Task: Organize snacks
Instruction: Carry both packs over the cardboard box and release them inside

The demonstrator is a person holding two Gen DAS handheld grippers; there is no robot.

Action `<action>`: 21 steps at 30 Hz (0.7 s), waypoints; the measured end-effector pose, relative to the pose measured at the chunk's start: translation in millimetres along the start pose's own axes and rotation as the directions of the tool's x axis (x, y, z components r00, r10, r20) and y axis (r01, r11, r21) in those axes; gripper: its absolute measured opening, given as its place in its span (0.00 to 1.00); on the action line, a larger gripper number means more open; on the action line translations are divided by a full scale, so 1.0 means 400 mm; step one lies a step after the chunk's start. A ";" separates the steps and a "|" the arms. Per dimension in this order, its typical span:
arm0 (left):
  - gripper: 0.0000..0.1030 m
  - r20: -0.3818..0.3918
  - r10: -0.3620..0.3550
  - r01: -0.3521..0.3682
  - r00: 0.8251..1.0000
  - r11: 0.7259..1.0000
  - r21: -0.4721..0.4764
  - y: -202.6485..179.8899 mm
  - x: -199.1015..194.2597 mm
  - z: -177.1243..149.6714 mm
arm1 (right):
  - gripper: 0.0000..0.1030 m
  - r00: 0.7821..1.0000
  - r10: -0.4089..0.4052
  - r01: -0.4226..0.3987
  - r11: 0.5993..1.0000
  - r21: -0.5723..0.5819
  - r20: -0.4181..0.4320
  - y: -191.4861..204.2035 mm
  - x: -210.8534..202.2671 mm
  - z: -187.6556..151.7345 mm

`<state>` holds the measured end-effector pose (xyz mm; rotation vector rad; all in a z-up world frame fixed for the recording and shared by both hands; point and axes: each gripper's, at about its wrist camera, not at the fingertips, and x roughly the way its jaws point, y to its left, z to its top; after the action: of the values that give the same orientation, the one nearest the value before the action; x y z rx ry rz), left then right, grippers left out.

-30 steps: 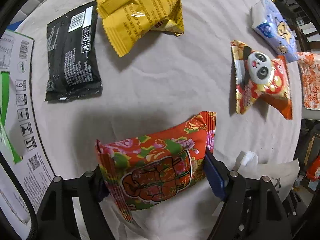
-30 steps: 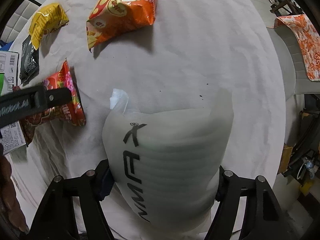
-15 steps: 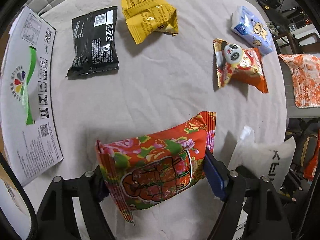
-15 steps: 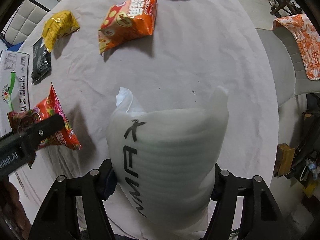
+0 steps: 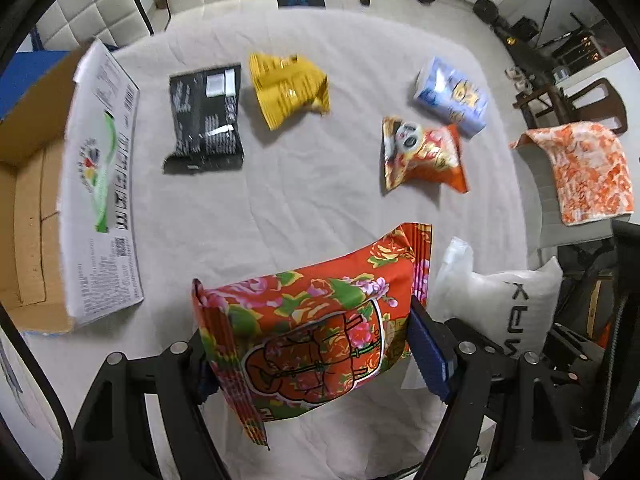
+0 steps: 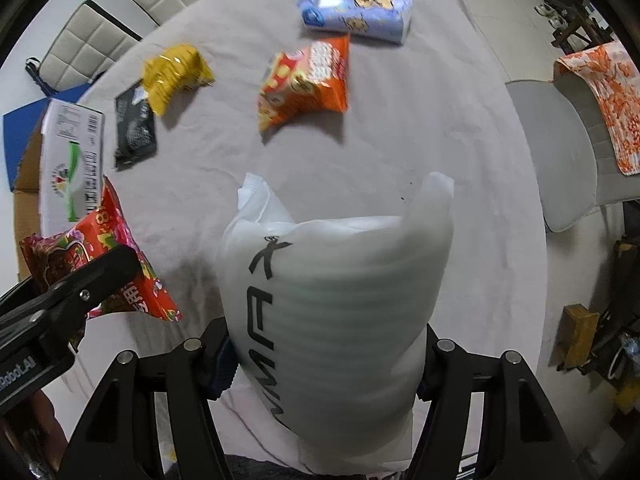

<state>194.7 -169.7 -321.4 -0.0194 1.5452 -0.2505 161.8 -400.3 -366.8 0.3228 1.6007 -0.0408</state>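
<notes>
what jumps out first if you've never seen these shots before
The red floral snack bag clamped in the left gripper fills the foreground, and the white pouch in the right gripper does likewise. Behind them, four packets lie scattered on the grey cloth; an open cardboard box sits left.

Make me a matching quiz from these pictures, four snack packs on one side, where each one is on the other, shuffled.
Things:
1. floral red pack
2. white bag
3. black pack
4. blue pack

Places:
A. lying next to the yellow pack
B. in the right gripper
C. lying beside the panda pack
D. in the left gripper

Pairs: 1-D, 2-B, 3-A, 4-C
</notes>
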 end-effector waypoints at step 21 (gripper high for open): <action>0.75 0.224 -0.124 0.154 0.967 0.981 -0.119 0.243 -0.333 0.050 | 0.65 0.973 0.203 -0.181 0.967 -0.178 0.113 0.415 -0.247 0.039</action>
<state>227.9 -55.1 -206.1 -0.2557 1.3427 -0.2460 217.4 -262.8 -242.2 0.3370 1.4264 0.2162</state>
